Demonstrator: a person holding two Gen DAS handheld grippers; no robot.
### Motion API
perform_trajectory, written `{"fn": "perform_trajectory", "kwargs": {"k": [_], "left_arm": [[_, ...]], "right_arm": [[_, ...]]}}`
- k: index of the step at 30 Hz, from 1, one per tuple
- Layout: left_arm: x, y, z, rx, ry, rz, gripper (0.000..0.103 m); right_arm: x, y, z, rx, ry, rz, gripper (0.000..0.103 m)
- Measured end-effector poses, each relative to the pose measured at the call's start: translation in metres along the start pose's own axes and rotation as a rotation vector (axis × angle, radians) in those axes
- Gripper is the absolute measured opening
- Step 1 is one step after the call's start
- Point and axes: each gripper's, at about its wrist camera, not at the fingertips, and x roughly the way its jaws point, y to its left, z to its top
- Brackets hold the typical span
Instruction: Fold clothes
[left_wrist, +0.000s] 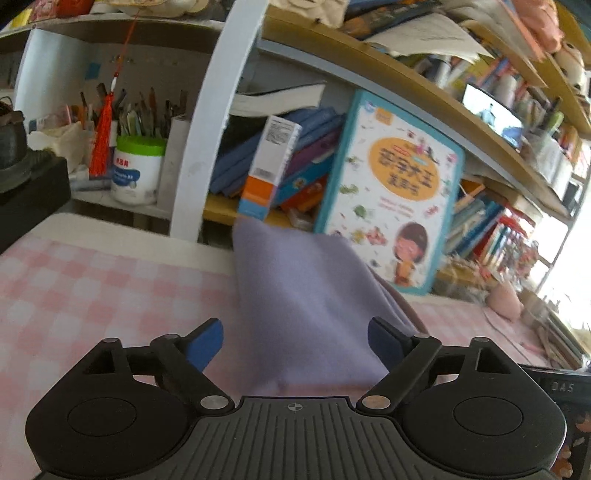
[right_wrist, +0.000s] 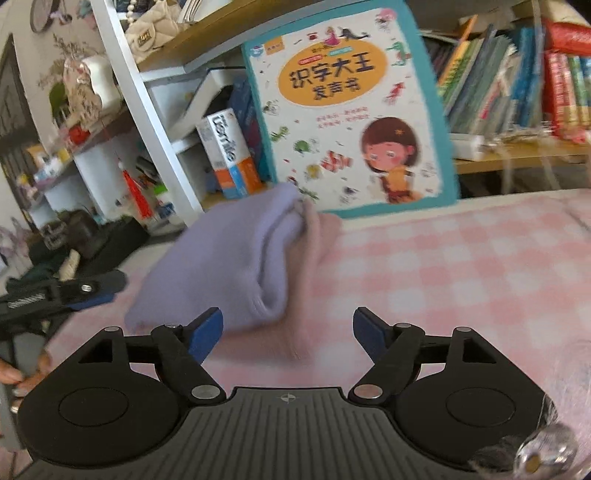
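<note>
A folded lilac garment (left_wrist: 310, 295) lies on the pink checked cloth (left_wrist: 92, 295), with a pinkish layer showing under it. My left gripper (left_wrist: 295, 341) is open and empty, its blue pads either side of the garment's near edge, just above it. In the right wrist view the garment (right_wrist: 229, 258) lies folded, its thick folded edge towards me, the pink layer (right_wrist: 314, 240) beneath. My right gripper (right_wrist: 288, 332) is open and empty, just short of the garment's near edge. The left gripper (right_wrist: 74, 291) shows at the left, beside the garment.
A large children's book (left_wrist: 391, 192) leans against the shelves behind the garment; it also shows in the right wrist view (right_wrist: 347, 107). Shelves hold books, a box (left_wrist: 269, 166), a jar (left_wrist: 136, 173) of pens. A black object (left_wrist: 29, 192) sits at left.
</note>
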Motion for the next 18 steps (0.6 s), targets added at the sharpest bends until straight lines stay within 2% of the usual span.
{"fn": "perform_trajectory", "kwargs": {"k": [5,10,18], "left_arm": [[-0.017,-0.019,-0.022,-0.001,0.038,-0.005,0.091],[-0.029,-0.044,-0.044,0.063,0.04,0.019,0.094],[-0.041,-0.076,-0.064,0.224,-0.024,0.128,0.096]], "right_arm": [[-0.023,0.001,-0.019,-0.032,-0.009,-0.046,0.077],[-0.044,0.003,-0.038,-0.064,-0.024,-0.085,0.08],[-0.069,0.006,-0.061,-0.095,-0.061,-0.148,0.086]]}}
